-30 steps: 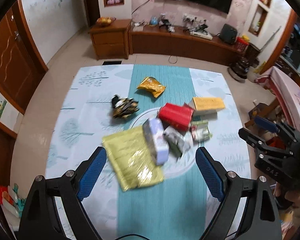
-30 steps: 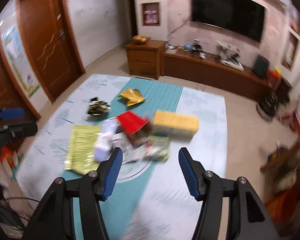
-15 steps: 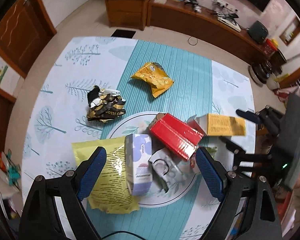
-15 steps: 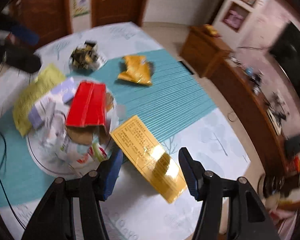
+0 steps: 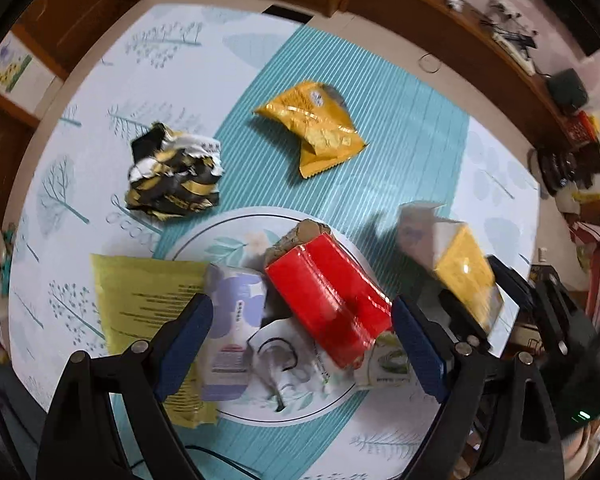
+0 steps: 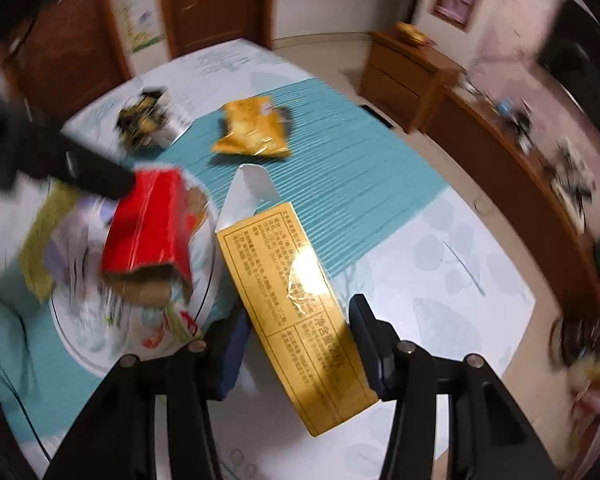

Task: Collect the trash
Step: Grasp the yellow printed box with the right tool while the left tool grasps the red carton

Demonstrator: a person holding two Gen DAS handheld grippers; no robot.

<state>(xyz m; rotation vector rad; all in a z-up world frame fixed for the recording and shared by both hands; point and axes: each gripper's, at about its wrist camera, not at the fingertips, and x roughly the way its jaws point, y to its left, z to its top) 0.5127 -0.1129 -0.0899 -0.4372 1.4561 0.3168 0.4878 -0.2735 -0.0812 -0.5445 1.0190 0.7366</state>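
Trash lies on a table with a teal runner (image 5: pixel 400 140). A yellow box (image 6: pixel 292 300) sits between my right gripper's (image 6: pixel 298 316) closing jaws, the pads against its long sides. My left gripper (image 5: pixel 300 308) hovers open, pointing straight down over a red box (image 5: pixel 328 296), with a lilac pack (image 5: pixel 232 320) and a white wrapper (image 5: pixel 276 360) under it. They lie on a white plate (image 5: pixel 220 224). A yellow-green bag (image 5: pixel 140 296) lies at the plate's left. An orange wrapper (image 5: pixel 316 128) and a crumpled black-gold wrapper (image 5: pixel 176 176) lie farther off.
The table's far edge meets a tiled floor (image 5: pixel 380 32). A wooden cabinet (image 6: pixel 404 64) and a long low sideboard (image 6: pixel 520 160) stand beyond it. Brown doors (image 6: pixel 216 0) are at the far left. The cloth right of the yellow box (image 6: pixel 440 280) holds nothing.
Both grippers have come down closer to the table and rolled. The right jaws have narrowed around the yellow box, which now sits at an angle in the left wrist view.
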